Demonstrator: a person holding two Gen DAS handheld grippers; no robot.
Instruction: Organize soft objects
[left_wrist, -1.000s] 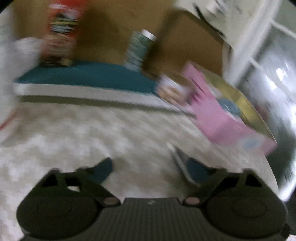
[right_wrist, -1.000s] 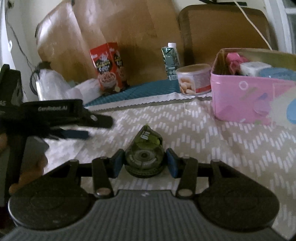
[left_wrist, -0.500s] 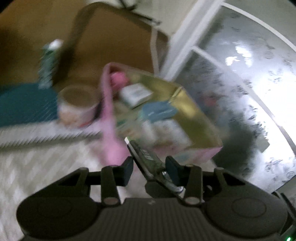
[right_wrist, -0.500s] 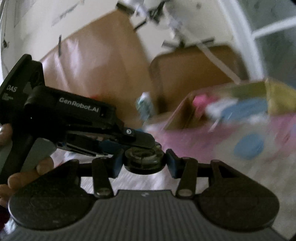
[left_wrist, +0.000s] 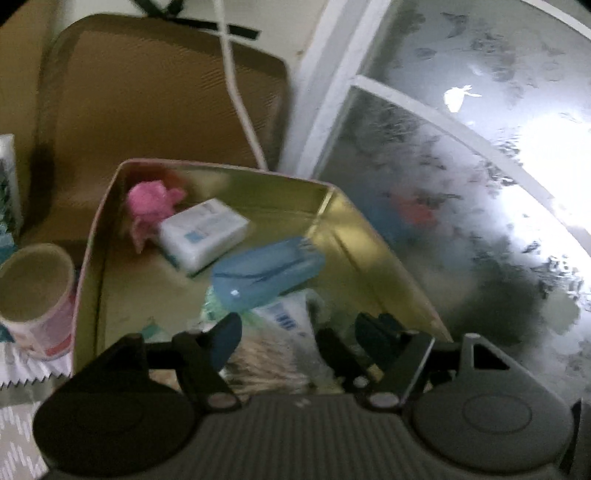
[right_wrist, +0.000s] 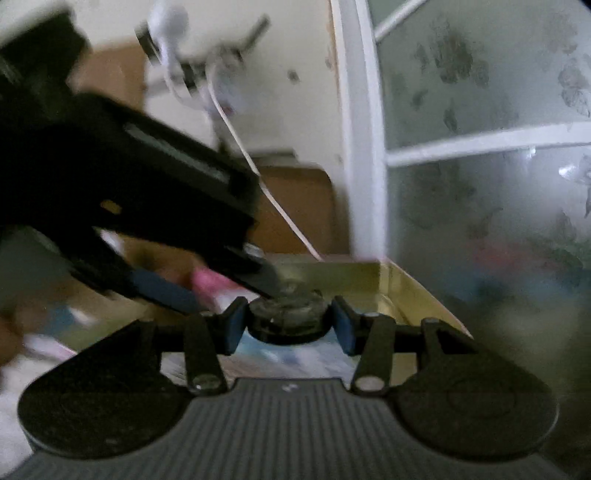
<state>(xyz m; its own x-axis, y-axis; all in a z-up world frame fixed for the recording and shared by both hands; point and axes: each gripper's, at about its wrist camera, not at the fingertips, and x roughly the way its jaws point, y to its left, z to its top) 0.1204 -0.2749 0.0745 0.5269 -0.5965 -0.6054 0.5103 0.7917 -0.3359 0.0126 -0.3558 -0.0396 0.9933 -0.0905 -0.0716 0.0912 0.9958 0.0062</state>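
A pink box with a gold inside (left_wrist: 354, 236) holds a pink soft toy (left_wrist: 151, 203), a white tissue pack (left_wrist: 203, 230), a blue pouch (left_wrist: 266, 273) and other packets. My left gripper (left_wrist: 295, 336) hangs open over the box's near end, with a striped, fuzzy item (left_wrist: 266, 362) just under its fingers. My right gripper (right_wrist: 288, 321) is shut on a round dark disc (right_wrist: 288, 317) above the same box (right_wrist: 410, 291). The left gripper's body (right_wrist: 147, 192) sits close at the upper left in the right wrist view, its tip touching the disc.
A round snack tub (left_wrist: 35, 295) stands left of the box on the patterned cloth (left_wrist: 18, 417). Brown cardboard (left_wrist: 155, 99) leans behind. A frosted window (left_wrist: 461, 166) with a white frame is at the right. A white cable (left_wrist: 236, 85) hangs down the wall.
Both grippers moved right to above the pink box. My left gripper, shut on a thin item half a second ago, is open now. The right still holds the disc.
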